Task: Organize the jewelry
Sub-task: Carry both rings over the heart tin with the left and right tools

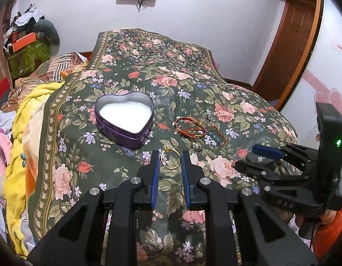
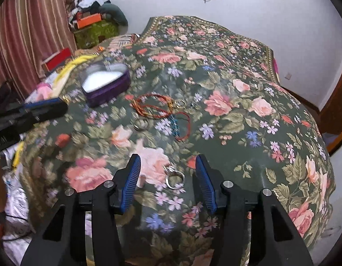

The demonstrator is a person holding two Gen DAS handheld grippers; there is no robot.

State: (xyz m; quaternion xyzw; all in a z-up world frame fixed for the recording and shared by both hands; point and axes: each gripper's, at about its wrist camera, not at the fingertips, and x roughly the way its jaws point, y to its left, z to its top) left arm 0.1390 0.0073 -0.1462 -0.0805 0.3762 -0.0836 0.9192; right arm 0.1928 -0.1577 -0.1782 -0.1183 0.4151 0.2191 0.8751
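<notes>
A purple heart-shaped tin (image 1: 124, 122) with white lining sits open on the floral bedspread; it also shows in the right wrist view (image 2: 105, 84). My left gripper (image 1: 170, 155) is narrowed around a gold ring (image 1: 170, 158), its pads at the ring's sides. Red and orange cord bracelets (image 1: 189, 127) and a silver ring (image 1: 197, 145) lie just beyond. My right gripper (image 2: 167, 166) is open above a silver ring (image 2: 175, 180) with a stone, which lies between its fingers. The bracelets (image 2: 155, 108) and a teal beaded strand (image 2: 174, 126) lie farther ahead.
The floral bedspread (image 1: 215, 93) drops off at its right and far edges. Yellow and pink blankets (image 1: 22, 119) are piled at the left. Boxes and clothes (image 1: 27, 44) stand in the far left corner. A wooden door (image 1: 288, 51) is at the right.
</notes>
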